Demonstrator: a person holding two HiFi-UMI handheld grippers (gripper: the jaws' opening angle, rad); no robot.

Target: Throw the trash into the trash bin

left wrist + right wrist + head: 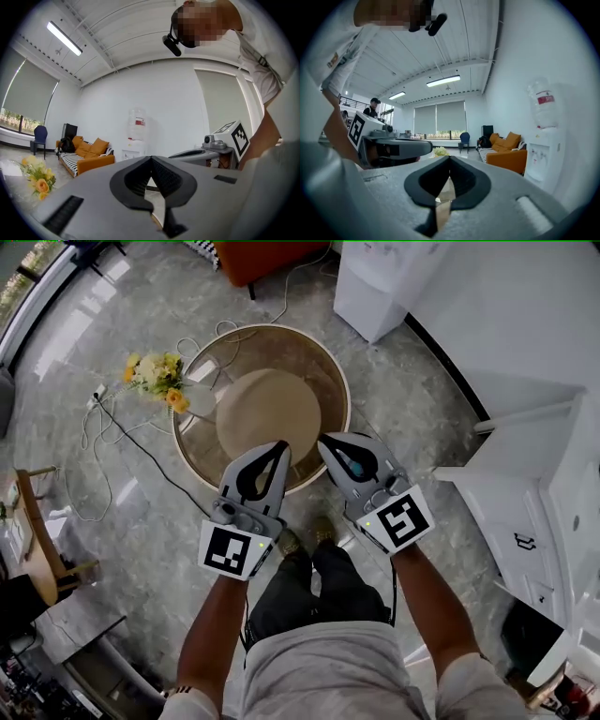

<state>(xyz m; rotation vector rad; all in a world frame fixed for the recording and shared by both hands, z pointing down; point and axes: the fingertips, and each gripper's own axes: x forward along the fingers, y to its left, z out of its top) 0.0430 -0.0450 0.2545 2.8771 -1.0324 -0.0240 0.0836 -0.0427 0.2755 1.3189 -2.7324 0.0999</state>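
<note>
In the head view both grippers are held side by side at waist height over the near rim of a round glass table (330,367). My left gripper (282,445) is shut, its tips touching, with nothing between them. My right gripper (324,439) is also shut and empty. In the left gripper view the left gripper (151,158) points level into the room, with the right gripper (220,145) beside it. The right gripper view shows the right gripper (450,157) closed at the tip and the left gripper (396,147) to its left. I can make out no piece of trash and no bin.
A bunch of yellow flowers (157,376) lies at the table's left edge, with white cables (98,432) on the floor beside it. White cabinets (553,474) stand to the right. An orange sofa (89,152) and a water dispenser (136,133) stand against the far wall.
</note>
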